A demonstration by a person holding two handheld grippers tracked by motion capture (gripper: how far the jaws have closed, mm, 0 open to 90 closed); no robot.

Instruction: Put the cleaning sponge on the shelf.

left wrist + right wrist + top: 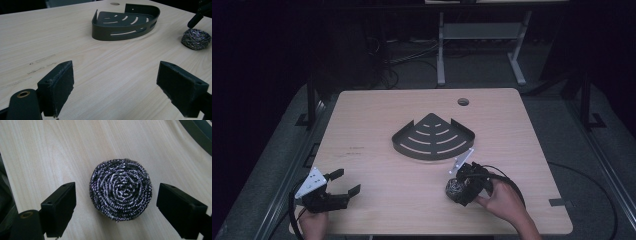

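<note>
A round steel-wool scourer (121,189) lies on the wooden table (377,105), also seen at the near right as the scourer (454,188) and from the left as the scourer (195,38). My right gripper (116,211) hovers right over it, open, with one jaw on each side and neither touching it; in the high view the right gripper (464,187) is held by a hand. A dark quarter-round slotted corner shelf (433,137) sits mid-table, also the shelf (125,21). My left gripper (346,182) stands open near the front left corner, with nothing between its jaws (115,85).
A cable hole (463,101) is in the table's far right part. The shelf's rim edge (197,132) lies just beyond the scourer. Faint scuff marks (41,62) show on the wood ahead of the left gripper. Table legs and cables stand on the dark floor behind.
</note>
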